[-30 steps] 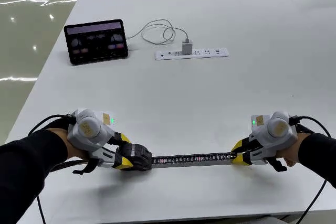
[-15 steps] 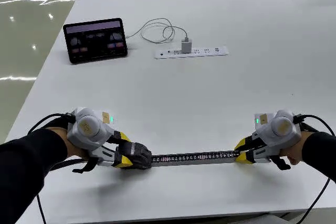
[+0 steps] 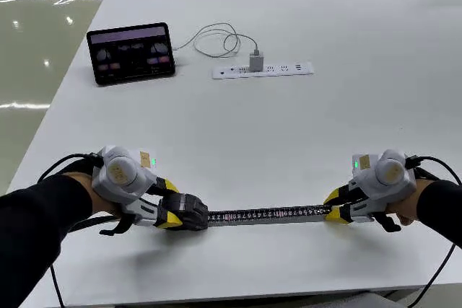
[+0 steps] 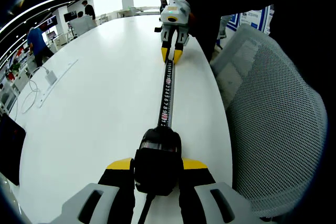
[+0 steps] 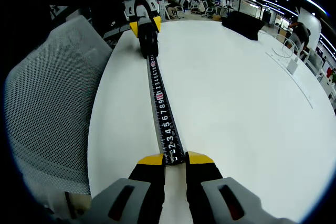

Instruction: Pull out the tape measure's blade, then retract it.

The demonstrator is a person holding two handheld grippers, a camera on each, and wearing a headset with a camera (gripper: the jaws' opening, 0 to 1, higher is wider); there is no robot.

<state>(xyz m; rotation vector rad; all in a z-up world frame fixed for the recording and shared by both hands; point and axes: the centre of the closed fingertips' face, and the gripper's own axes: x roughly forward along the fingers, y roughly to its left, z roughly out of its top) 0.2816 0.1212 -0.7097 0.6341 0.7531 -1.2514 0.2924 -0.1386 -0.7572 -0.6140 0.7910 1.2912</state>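
Observation:
The black tape measure case [image 3: 190,213] [image 4: 157,158] lies on the white table [image 3: 289,128] near its front edge, with my left gripper [image 3: 173,214] [image 4: 155,167] shut on it. Its dark blade [image 3: 267,214] [image 4: 166,95] [image 5: 163,109], printed with white numbers, runs flat along the tabletop to the right. My right gripper [image 3: 333,205] [image 5: 174,160] is shut on the blade's tip. In the right gripper view the left gripper [image 5: 143,24] holds the case at the blade's far end; in the left gripper view the right gripper [image 4: 172,53] pinches the far tip.
A tablet [image 3: 131,53] stands at the back left of the table. A white power strip [image 3: 263,71] with a plugged charger and looped cable [image 3: 216,41] lies behind the middle. A grey mesh chair [image 4: 273,124] [image 5: 50,103] sits off the table's front edge.
The right gripper has moved a little further right with the blade tip, so slightly more blade is out. The left gripper and case have stayed put.

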